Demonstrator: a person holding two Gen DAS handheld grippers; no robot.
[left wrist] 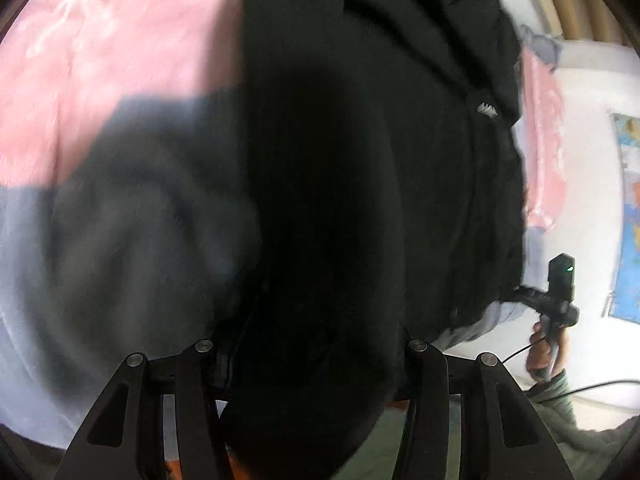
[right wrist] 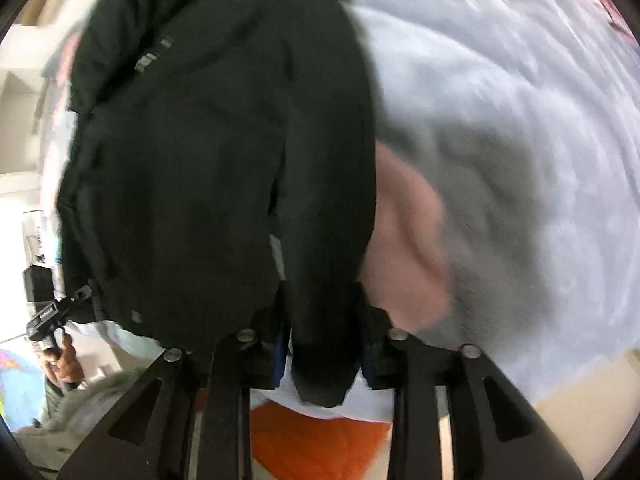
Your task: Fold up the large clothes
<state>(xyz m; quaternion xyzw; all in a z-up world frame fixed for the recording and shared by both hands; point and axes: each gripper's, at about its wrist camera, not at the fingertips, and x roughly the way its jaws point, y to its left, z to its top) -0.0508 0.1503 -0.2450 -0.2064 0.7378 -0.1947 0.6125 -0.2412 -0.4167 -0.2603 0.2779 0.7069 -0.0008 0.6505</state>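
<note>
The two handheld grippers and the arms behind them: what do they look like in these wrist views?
Both are matte black. The left gripper and right gripper have angular linkage arms with triangular cutouts and round silver pivot pins; the right one's fingers carry blue pads. Each has a black box-shaped camera on a handle, one showing a green light, with a thin black cable. The sleeve is grey-green.

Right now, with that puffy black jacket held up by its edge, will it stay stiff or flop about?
Probably floppy: the puffy black jacket hangs in soft folds from the right gripper, which pinches its hem. Its quilted padding looks bulky yet likely light. The smooth shell may be slippery, so a corner grip could slide.
</note>
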